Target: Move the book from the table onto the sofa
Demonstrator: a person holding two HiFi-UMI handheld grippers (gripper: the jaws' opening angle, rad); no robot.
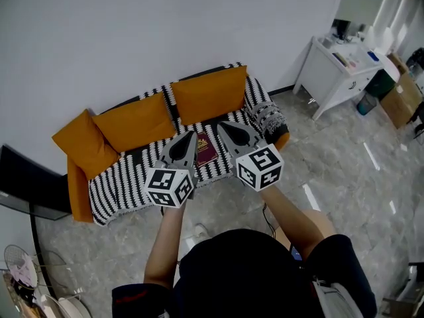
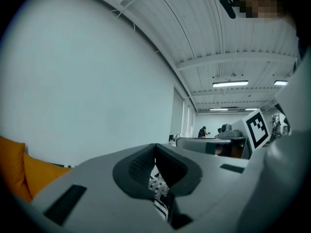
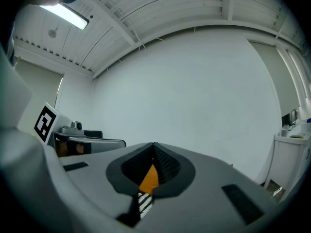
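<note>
Both grippers I'm running have their jaws pressed together with nothing between them; the left gripper [image 1: 189, 136] and right gripper [image 1: 221, 125] sit side by side, pointing toward the sofa [image 1: 126, 185]. From the head view, the dark red book [image 1: 207, 150] lies flat on the striped seat cover between the two pairs of jaws, held by neither. Beyond the jaw tips, orange cushions [image 1: 136, 121] lean against the backrest.

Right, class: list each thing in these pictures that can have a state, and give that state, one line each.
Book: closed, lying flat on the sofa seat.
Left gripper: shut, empty.
Right gripper: shut, empty.
Cushions: propped up along the sofa back.
</note>
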